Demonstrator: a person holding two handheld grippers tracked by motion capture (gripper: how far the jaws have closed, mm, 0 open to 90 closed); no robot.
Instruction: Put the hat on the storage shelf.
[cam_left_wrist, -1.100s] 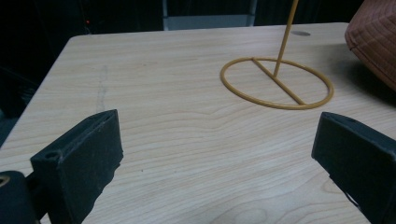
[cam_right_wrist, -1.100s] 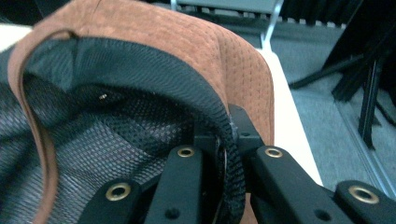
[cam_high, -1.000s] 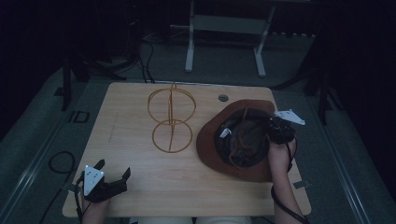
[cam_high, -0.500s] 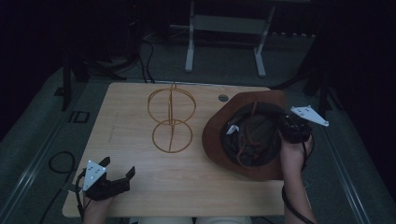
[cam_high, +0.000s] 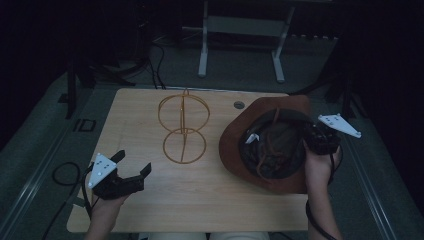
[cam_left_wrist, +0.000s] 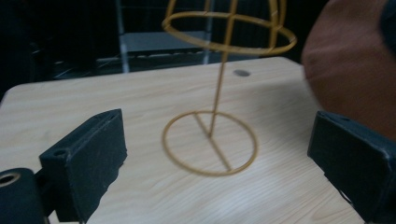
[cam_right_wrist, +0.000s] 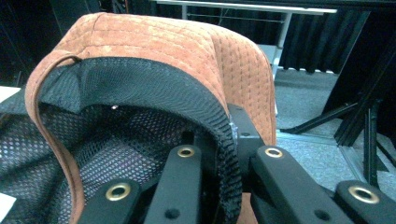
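A brown suede hat (cam_high: 235, 145) with a black mesh lining and a hanging cord is held upside down over the right side of the wooden table (cam_high: 210, 200). My right gripper (cam_high: 312, 141) is shut on its right rim. In the right gripper view the jaws clamp the hat (cam_right_wrist: 154, 42) at its edge, one inside on the mesh, one outside, at my right gripper (cam_right_wrist: 224, 140). A gold wire hat stand (cam_high: 184, 127) stands upright at mid-table. My left gripper (cam_high: 133, 161) hovers open at the front left, pointing at the stand (cam_left_wrist: 210, 142), with nothing between the jaws of my left gripper (cam_left_wrist: 219, 163).
A round cable hole (cam_high: 239, 105) sits in the table's far edge beside the hat. A metal frame on two legs (cam_high: 240, 30) stands on the floor behind the table. A cable loop (cam_high: 60, 175) lies on the floor at the left.
The right gripper has lifted the hat off the table and carried it slightly right, tilting it. The left gripper has risen and drifted right toward the stand, still open.
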